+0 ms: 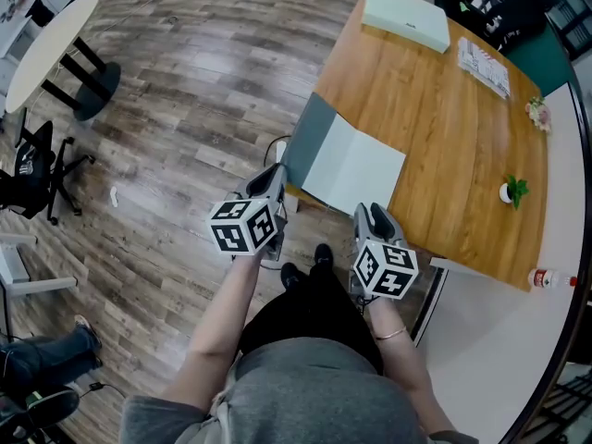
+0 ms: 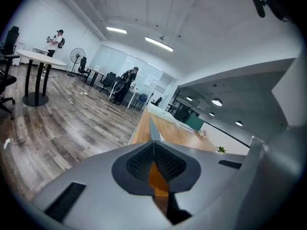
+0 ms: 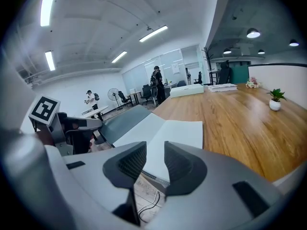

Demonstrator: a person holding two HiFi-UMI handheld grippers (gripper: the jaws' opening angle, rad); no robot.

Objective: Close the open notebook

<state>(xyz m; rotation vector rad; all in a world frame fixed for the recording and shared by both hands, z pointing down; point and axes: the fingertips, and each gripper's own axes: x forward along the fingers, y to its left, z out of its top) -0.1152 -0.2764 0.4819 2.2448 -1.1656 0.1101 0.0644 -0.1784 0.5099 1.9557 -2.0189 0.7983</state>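
Since the left gripper (image 1: 274, 178) is clamped on the grey cover (image 1: 309, 139) of the notebook (image 1: 335, 160) at the table's (image 1: 453, 137) near left corner, it should arc that cover right over the pages (image 1: 368, 169) while the right gripper (image 1: 374, 215), open-jawed and empty, steadies it.

Gripper: grey two-jaw right gripper (image 3: 154, 164), jaws apart, nothing between.
Ahead: open white-paged, grey-covered notebook (image 3: 168, 131), its left cover tilted up.
Beneath: brown wooden table (image 3: 240, 123).
Far right: small green potted plant (image 3: 275, 98).
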